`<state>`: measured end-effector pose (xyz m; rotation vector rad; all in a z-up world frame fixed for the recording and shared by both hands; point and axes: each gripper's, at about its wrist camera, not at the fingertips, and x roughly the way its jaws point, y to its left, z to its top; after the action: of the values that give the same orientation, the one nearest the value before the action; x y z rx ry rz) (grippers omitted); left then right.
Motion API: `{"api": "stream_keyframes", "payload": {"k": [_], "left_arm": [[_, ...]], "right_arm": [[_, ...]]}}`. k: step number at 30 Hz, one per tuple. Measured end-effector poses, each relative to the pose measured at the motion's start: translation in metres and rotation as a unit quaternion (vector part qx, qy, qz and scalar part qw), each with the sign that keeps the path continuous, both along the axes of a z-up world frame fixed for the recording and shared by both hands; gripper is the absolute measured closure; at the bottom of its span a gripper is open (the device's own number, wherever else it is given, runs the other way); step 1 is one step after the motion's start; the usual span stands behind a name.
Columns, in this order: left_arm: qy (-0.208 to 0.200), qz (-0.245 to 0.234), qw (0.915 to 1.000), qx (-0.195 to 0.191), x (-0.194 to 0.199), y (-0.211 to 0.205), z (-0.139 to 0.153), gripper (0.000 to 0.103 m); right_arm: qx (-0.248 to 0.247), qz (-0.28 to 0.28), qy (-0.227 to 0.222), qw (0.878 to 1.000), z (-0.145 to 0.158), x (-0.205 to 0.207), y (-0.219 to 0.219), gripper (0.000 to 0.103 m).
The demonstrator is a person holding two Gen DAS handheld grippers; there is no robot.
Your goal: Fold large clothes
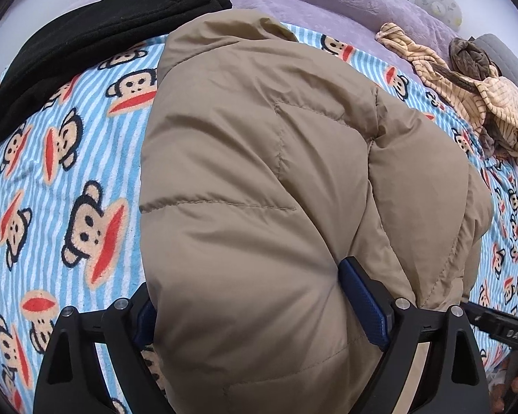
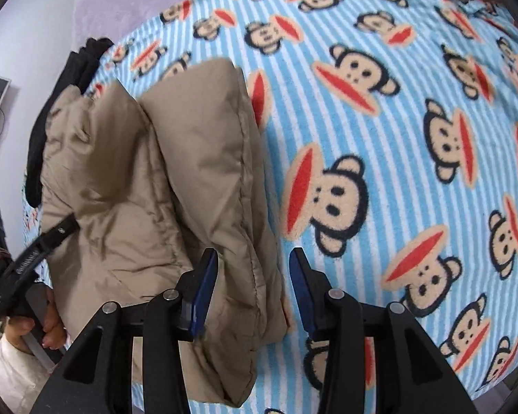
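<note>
The tan quilted puffer jacket [image 1: 259, 172] is bulky, soft and slippery (springs back); both tools, left tool [image 1: 255, 310] and right tool [image 2: 253, 286], straddle its near edge, spread wide; grip along a stitched seam.

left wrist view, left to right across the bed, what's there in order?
black garment → tan puffer jacket, with the left gripper straddling its near edge → striped yellow clothes pile, all on the monkey-print blanket.

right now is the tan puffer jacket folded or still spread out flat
Folded. The tan puffer jacket sits as a thick doubled bundle on the monkey blanket, layered edges showing in the right wrist view, no sleeves spread out.
</note>
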<state>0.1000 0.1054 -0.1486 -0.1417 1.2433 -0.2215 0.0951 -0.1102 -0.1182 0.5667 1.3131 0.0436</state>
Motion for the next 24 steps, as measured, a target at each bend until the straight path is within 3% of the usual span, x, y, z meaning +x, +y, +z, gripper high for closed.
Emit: {"api": "stream_keyframes", "payload": {"k": [4, 8, 11, 14, 17, 24], "left_arm": [[0.001, 0.000, 1.0000, 0.002, 0.001, 0.000, 0.000, 0.011], [0.004, 0.000, 1.0000, 0.004, 0.002, -0.001, 0.000, 0.010], [0.006, -0.002, 1.0000, 0.005, 0.003, -0.001, -0.001, 0.010], [0.008, -0.002, 1.0000, 0.004, 0.005, 0.001, -0.003, 0.007], [0.017, -0.005, 0.9998, -0.006, 0.008, 0.003, -0.005, 0.007], [0.016, -0.019, 0.9997, 0.009, -0.001, 0.007, 0.008, 0.007]], "right_arm": [[0.045, -0.013, -0.068, 0.997, 0.041, 0.008, -0.005, 0.058], [0.066, 0.019, -0.103, 0.992, 0.054, 0.041, 0.031, 0.062], [0.048, 0.040, -0.088, 0.994, 0.042, 0.062, 0.059, 0.066], [0.007, 0.046, -0.032, 0.998, 0.005, 0.082, 0.073, 0.069], [0.036, 0.016, -0.003, 0.999, -0.023, 0.088, 0.067, 0.072], [0.034, 0.029, -0.006, 0.999, -0.014, 0.084, 0.068, 0.072]]}}
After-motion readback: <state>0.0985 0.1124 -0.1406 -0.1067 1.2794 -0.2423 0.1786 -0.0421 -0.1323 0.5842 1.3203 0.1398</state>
